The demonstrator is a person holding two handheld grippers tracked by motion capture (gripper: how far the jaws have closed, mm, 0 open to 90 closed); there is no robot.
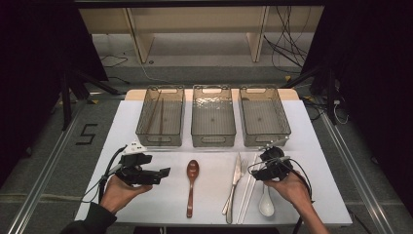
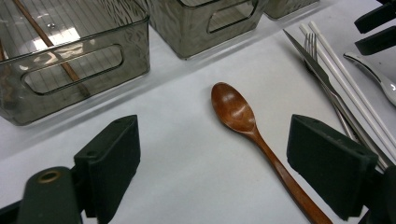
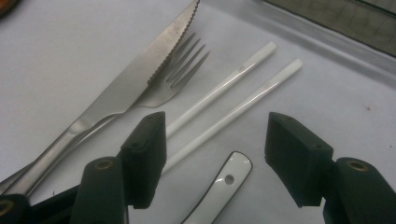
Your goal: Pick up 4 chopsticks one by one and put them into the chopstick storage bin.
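Note:
A brown wooden spoon (image 1: 192,185) (image 2: 236,109) lies on the white table, bowl toward the bins. My left gripper (image 1: 164,174) (image 2: 215,140) hovers just left of it, open, with nothing between its fingers. To the right lie a steel knife (image 1: 235,178) (image 3: 135,79) over a fork (image 3: 183,63), two white chopsticks (image 1: 248,190) (image 3: 233,88) and a white ceramic spoon (image 1: 266,203) (image 3: 224,179). My right gripper (image 1: 260,168) (image 3: 215,126) is open above the white spoon's handle and the chopsticks, holding nothing.
Three translucent grey bins stand in a row at the back: left (image 1: 160,117) (image 2: 70,60), middle (image 1: 213,117) and right (image 1: 264,117). Brown chopsticks (image 2: 46,39) lie in the left bin. The table's front edge (image 1: 214,222) is near my forearms.

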